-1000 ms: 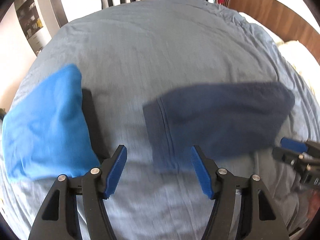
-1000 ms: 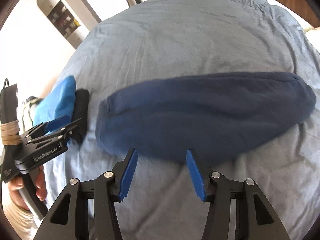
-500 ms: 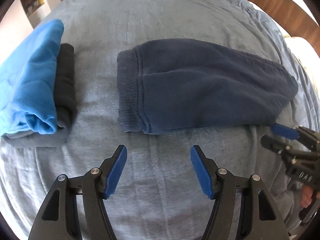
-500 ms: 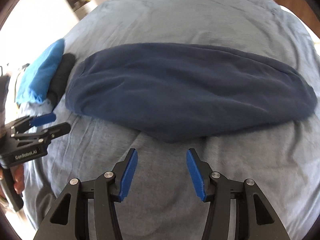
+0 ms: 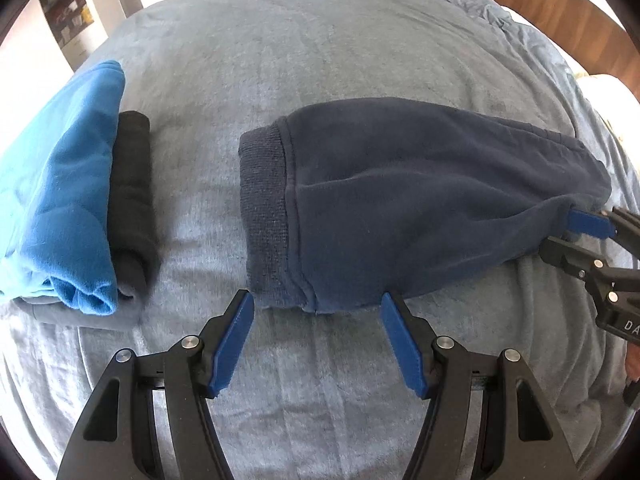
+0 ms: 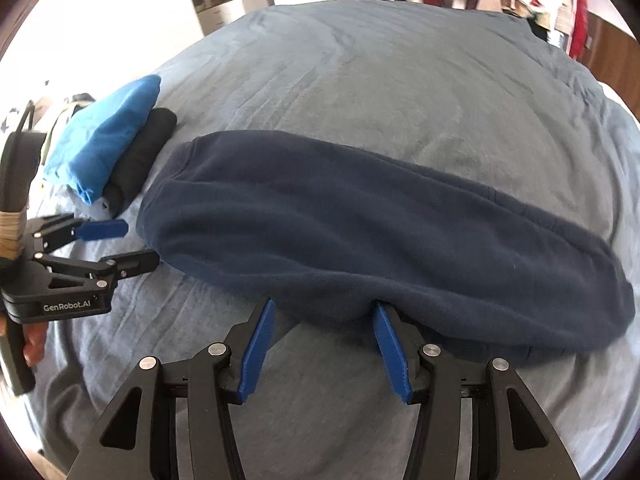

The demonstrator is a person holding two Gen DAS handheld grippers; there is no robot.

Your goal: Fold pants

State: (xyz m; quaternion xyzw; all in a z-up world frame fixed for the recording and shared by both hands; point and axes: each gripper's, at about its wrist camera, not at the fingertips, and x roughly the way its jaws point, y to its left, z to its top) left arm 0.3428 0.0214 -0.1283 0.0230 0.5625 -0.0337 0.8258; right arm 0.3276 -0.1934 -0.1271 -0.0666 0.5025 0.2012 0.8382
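Navy pants (image 5: 420, 200) are lying on the bed (image 5: 320, 40), long axis running left–right, ribbed waistband at the left end. Left gripper (image 5: 316, 336) is hovering just near of the waistband's near corner, fingers apart, nothing between them. Right gripper (image 6: 322, 346) is sitting at the near edge further right, fingers apart, tips touching or slightly under the hem — can't tell which. A folded blue and black stack (image 5: 80, 200) is lying left, well apart. Left hand looks nearer the waistband corner.
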